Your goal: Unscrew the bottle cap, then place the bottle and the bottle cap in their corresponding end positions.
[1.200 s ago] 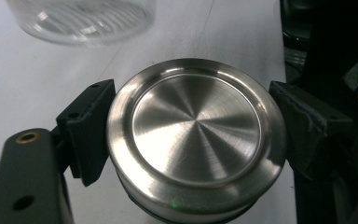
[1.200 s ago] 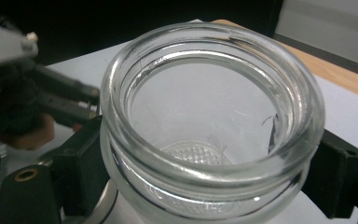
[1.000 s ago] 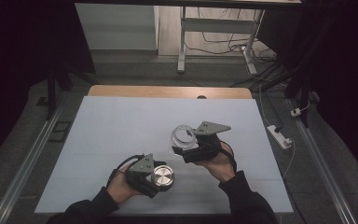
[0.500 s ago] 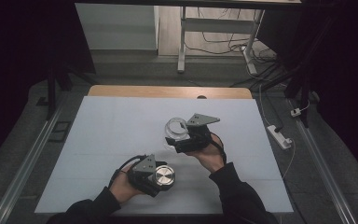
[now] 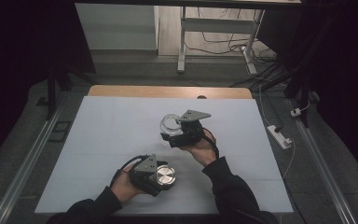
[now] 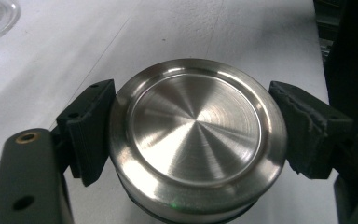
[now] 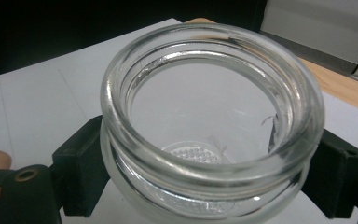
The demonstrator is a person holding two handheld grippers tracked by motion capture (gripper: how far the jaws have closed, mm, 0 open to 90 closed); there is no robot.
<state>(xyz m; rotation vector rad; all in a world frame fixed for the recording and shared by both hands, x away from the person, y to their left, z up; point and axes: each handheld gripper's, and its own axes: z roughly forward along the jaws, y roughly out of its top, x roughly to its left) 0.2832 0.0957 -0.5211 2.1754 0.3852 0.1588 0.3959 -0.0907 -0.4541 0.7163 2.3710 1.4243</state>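
Gripping a round brushed-steel lid (image 6: pixel 196 140) near the front edge of the white tabletop (image 5: pixel 98 135), your left gripper (image 5: pixel 154 175) has its jaws pinched against the lid's rim on both sides. Farther out, toward the middle of the tabletop, your right gripper (image 5: pixel 175 135) clamps a clear glass jar (image 7: pixel 212 126) just below its thick rim, mouth open and tilted. Beyond the far wooden edge, cables (image 5: pixel 223 42) lie on the floor.

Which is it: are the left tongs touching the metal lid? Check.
Touching. In the left gripper view, both black jaws of the left tongs press against opposite sides of the metal lid.
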